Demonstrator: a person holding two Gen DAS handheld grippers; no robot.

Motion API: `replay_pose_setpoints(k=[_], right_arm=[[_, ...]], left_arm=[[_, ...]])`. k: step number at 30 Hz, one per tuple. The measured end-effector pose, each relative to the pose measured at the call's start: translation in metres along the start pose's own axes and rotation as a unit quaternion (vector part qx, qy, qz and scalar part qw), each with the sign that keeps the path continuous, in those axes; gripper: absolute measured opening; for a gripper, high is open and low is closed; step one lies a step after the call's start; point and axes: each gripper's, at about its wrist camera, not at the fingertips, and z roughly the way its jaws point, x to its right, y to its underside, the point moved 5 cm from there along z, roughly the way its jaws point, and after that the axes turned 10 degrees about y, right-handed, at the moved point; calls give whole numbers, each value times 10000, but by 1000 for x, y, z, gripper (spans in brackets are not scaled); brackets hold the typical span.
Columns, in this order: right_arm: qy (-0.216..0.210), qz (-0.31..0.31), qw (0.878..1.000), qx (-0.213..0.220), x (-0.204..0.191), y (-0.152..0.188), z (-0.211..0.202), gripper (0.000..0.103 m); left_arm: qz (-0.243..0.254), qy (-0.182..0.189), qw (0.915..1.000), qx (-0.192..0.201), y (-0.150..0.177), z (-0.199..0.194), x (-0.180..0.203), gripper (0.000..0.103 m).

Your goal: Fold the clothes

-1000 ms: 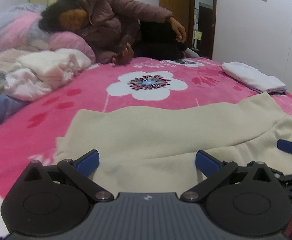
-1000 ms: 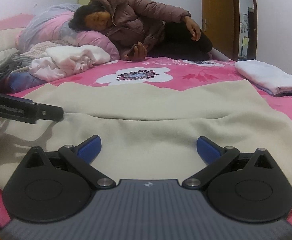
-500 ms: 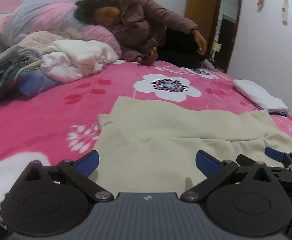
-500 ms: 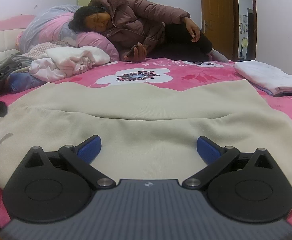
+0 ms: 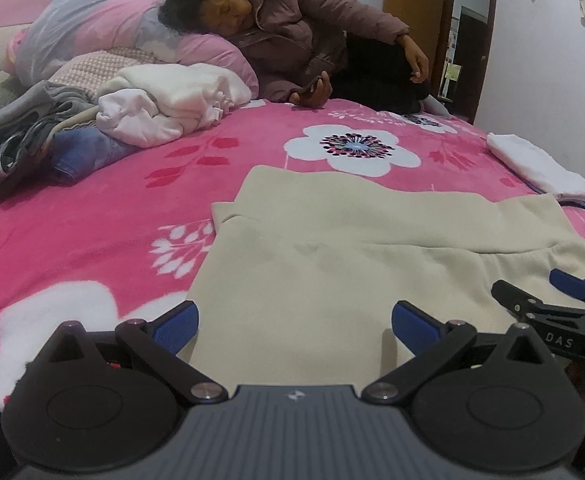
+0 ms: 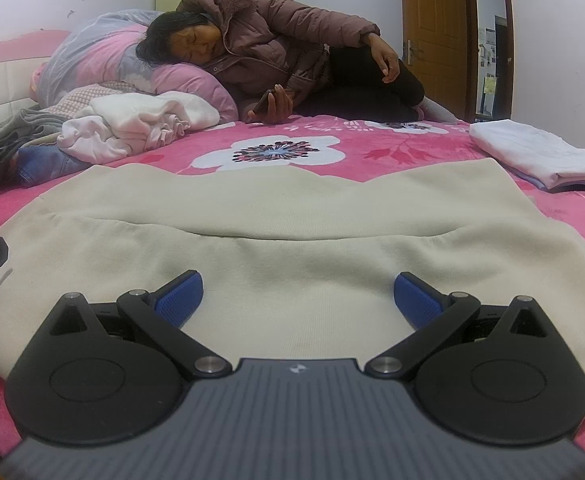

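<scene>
We see both fisheye views evenly lit by soft, cool indoor light, perhaps from overhead; its source lies outside the pictures. Shadows are faint: a thin grey one falls on the cream knitted garment [image 6: 292, 240] near its left edge in the right wrist view. Straight lines bow toward the rounded black corners. The left wrist view looks slightly soft, and the pink flowered fleece blanket [image 5: 92, 232] shows no glare.

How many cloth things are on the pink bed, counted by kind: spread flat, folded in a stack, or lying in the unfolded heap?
Spread flat: 1, the beige garment.
Folded stack: 1, the white folded stack, with a darker layer under it.
Unfolded heap: at least 4 visible, white, pale pink, blue denim, grey; more may be hidden.
Total: at least 6.
</scene>
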Motion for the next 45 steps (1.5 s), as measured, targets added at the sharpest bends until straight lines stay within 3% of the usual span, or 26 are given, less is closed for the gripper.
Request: replay_pose_setpoints(k=[12,24,27,31,35,45], right_arm=[[-1,7,10000,16,0,0,1,102],[-1,11,10000,53,-1,1,1,102],[-5,7,10000,49,-1,0,1,102],[-3,1,10000,38,0,0,0,102],[5,-5,10000,18,0,0,0,102],[7,-15,10000,12,0,0,1,102]], left_arm=[[-23,-92,9999,-93,4,0,5,103],[-615,388,9973,-30,30,-39,-9,103],[-1090,766,9910,107,40,-51,-19,103],[-1552,1034,9825,-2,50,-46,-29,102],[-1985,1403,9699,-105,55,-38,-34,94],[-2277,1713,9572,504,50,-25,-36,92]])
